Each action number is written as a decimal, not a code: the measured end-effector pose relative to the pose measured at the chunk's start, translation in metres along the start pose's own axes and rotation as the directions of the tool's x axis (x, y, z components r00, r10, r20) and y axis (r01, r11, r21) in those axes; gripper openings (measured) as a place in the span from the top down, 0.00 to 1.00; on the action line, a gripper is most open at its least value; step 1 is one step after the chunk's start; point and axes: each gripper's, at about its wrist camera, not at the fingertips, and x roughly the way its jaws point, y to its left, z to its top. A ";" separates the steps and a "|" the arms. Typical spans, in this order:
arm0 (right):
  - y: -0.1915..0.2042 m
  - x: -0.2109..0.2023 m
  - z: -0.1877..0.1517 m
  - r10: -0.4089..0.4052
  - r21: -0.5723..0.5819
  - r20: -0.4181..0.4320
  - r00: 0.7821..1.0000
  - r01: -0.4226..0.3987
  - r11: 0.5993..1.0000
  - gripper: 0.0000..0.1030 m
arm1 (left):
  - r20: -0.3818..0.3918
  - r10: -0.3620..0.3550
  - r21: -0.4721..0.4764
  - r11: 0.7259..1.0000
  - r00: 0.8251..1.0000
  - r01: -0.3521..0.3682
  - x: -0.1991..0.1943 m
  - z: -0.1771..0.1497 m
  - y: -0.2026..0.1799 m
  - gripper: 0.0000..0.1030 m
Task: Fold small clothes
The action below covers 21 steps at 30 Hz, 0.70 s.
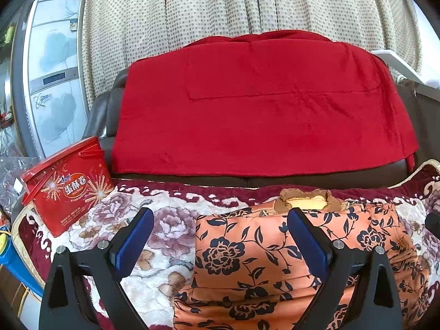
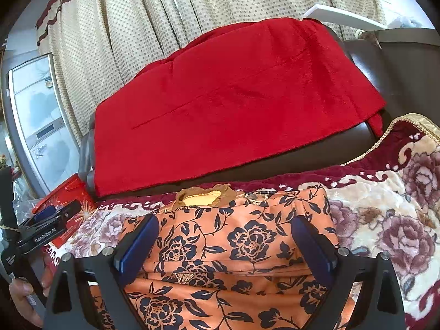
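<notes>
A small orange garment with dark blue flowers (image 1: 275, 261) lies on a floral blanket (image 1: 154, 220), its brown collar (image 1: 305, 200) toward the sofa back. My left gripper (image 1: 220, 220) is open and empty, hovering over the garment's left edge. My right gripper (image 2: 225, 231) is open and empty above the garment's middle (image 2: 233, 247). The left gripper also shows at the left edge of the right wrist view (image 2: 49, 220), held by a hand.
A red blanket (image 1: 261, 104) drapes over the dark sofa back (image 1: 101, 115). A red snack box (image 1: 68, 184) stands at the left on the blanket. A dotted curtain (image 1: 220, 8) hangs behind. A fridge (image 1: 52, 77) stands far left.
</notes>
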 end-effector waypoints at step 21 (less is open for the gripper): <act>-0.092 0.040 -0.013 -0.026 0.266 -0.189 0.982 0.076 0.961 0.57 | -0.267 0.107 0.039 0.994 0.958 -0.100 0.078 -0.042 0.023 0.05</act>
